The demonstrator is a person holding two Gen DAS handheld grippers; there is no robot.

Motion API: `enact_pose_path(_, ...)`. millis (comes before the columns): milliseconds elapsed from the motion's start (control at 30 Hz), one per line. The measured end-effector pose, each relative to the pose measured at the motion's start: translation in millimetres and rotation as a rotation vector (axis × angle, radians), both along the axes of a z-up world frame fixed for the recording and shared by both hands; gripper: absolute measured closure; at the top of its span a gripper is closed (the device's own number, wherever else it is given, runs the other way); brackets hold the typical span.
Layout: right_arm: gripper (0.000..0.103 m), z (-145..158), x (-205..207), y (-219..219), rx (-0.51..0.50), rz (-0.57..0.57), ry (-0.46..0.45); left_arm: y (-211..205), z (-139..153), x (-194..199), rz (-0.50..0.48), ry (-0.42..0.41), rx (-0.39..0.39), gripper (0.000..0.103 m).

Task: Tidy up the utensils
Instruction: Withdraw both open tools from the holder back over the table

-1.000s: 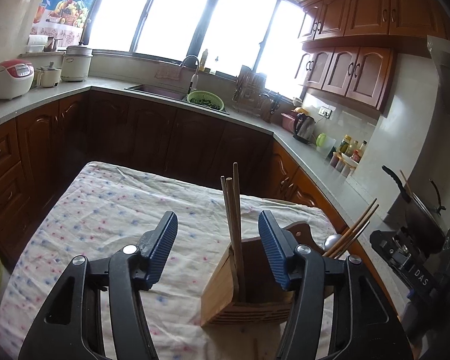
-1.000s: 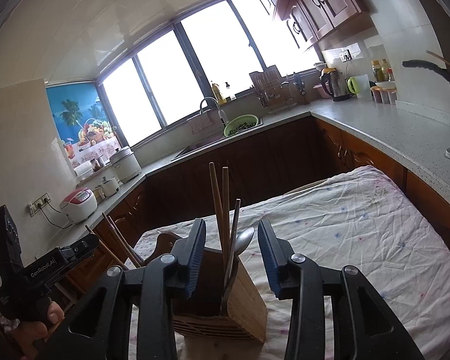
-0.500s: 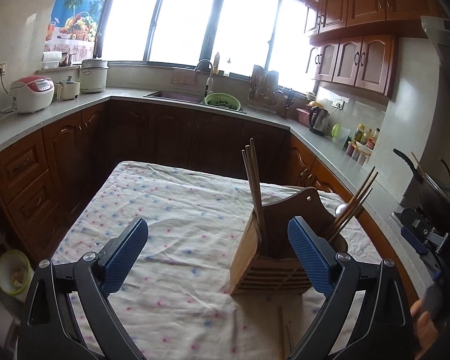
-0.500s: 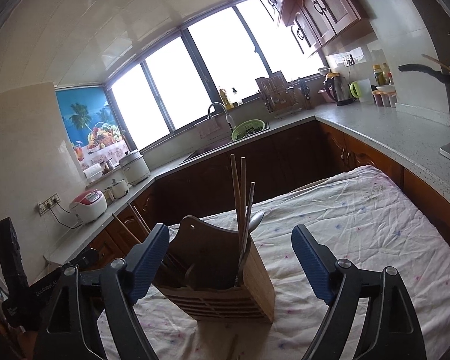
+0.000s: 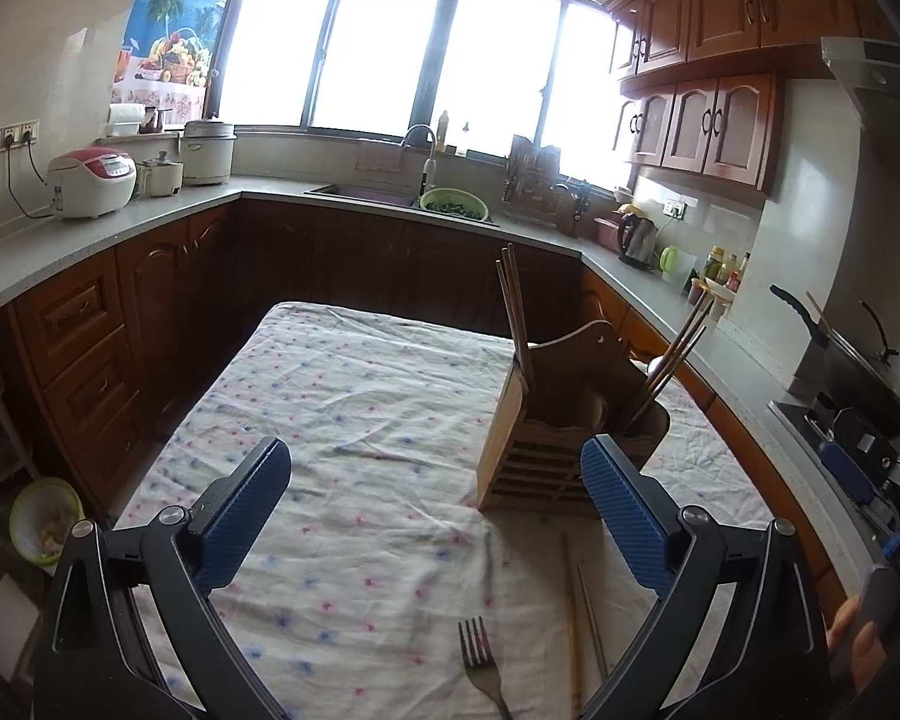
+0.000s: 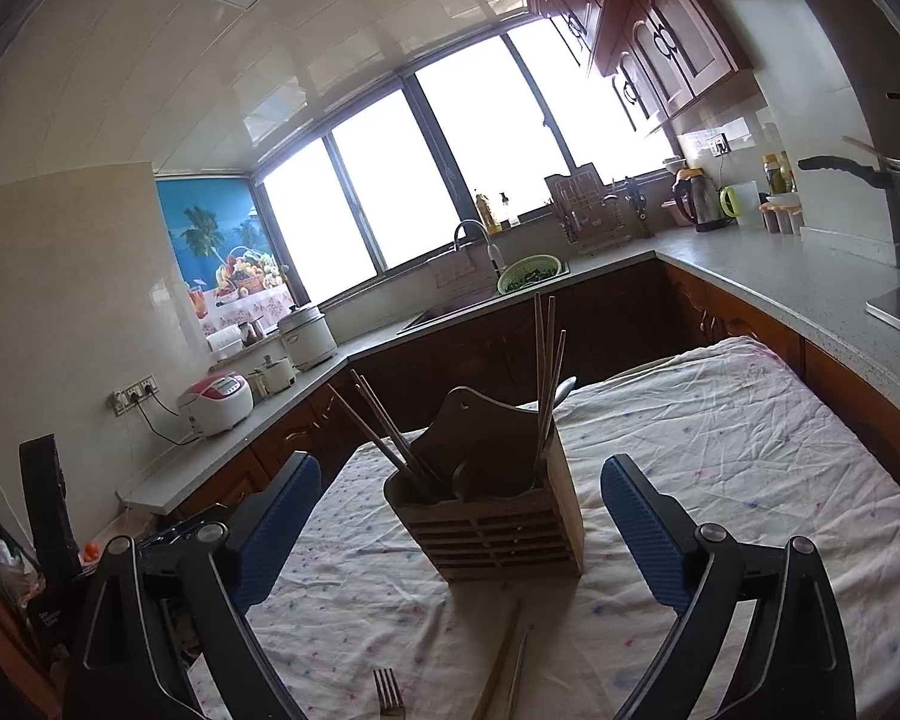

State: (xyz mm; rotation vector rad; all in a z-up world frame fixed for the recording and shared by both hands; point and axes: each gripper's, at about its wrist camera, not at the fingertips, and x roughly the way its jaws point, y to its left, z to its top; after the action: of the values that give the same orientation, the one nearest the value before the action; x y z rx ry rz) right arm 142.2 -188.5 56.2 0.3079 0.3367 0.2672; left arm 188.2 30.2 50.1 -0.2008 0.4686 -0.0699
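A slatted wooden utensil holder (image 5: 546,450) (image 6: 498,516) stands on the dotted tablecloth (image 5: 342,396). Chopsticks (image 5: 513,312) stick up from its left compartment and more chopsticks (image 5: 672,360) lean out of its right one. A spoon (image 6: 564,387) peeks out behind them. A fork (image 5: 480,660) (image 6: 387,690) and loose chopsticks (image 5: 573,600) (image 6: 504,660) lie on the cloth in front. My left gripper (image 5: 432,462) is opening wide over the cloth with nothing between its pads. My right gripper (image 6: 459,468) is also opening, and the holder stands beyond its fingertips, untouched.
Dark wood cabinets and a grey counter (image 5: 120,228) wrap around the table on three sides. A rice cooker (image 5: 90,180), a sink with a green colander (image 5: 453,204), a kettle (image 5: 636,234) and a wok (image 5: 858,384) sit on it. A bowl (image 5: 42,522) is on the floor at left.
Both grippers have drawn back from the holder and their jaws have spread wide. The fork and the loose chopsticks have come into view on the near cloth.
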Motion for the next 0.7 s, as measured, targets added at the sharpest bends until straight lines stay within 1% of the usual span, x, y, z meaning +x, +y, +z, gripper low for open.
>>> enact_pose_path(233, 0.002, -5.4, -32.6, 5.0, -0.028, 0.018, -0.008, 6.8, -4.2, -36.4, -0.028, -0.011, -0.024, 0.003)
enact_pose_path(433, 0.000, -10.7, -54.7, 9.5, -0.073, 0.024, -0.018, 3.5, -9.2, -56.2, -0.058, -0.001, -0.016, 0.003)
enact_pose_path(500, 0.000, -11.0, -64.0, 10.6, -0.091, 0.028, -0.034, 3.1, -9.6, -63.0, -0.072, -0.014, -0.018, 0.003)
enact_pose_path(600, 0.000, -1.6, -71.8, 12.7, -0.121, 0.053, -0.048, 2.1, -1.4, -68.7, -0.087, -0.034, -0.002, 0.003)
enact_pose_path(700, 0.000, 19.9, -84.8, 14.4, -0.157, 0.057, -0.098, 3.0, 16.1, -80.0, -0.087, -0.101, 0.006, 0.002)
